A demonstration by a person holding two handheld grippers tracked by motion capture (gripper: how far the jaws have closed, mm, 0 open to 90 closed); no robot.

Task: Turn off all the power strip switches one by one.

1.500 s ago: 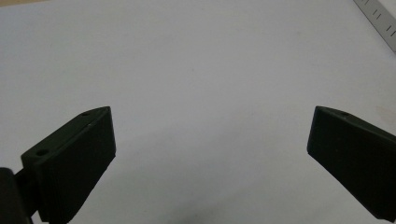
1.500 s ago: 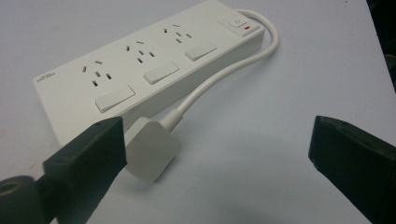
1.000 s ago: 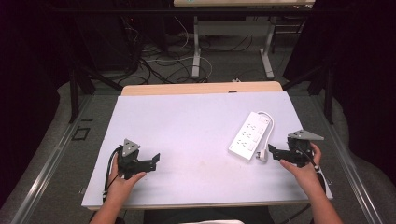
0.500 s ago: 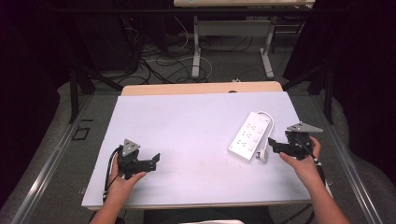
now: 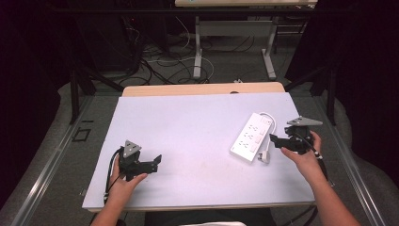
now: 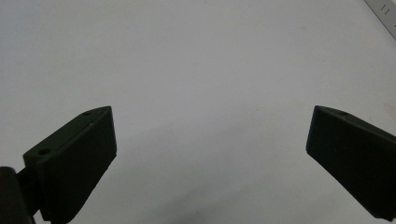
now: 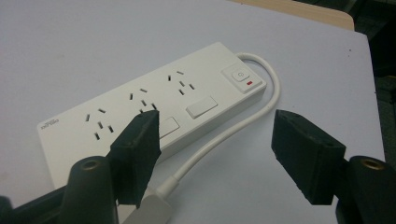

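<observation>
Moved: right tongs (image 5: 281, 141) lift and close in on strip (image 5: 251, 135).
Left tongs (image 5: 149, 164): spread, empty.
Right tongs: spread over plug (image 7: 148, 210); nothing gripped yet.

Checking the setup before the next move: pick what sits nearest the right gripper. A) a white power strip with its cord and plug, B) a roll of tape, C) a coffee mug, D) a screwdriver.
A: the right gripper, open, points at the white power strip, whose cord curves back between the jaws toward the plug.
</observation>
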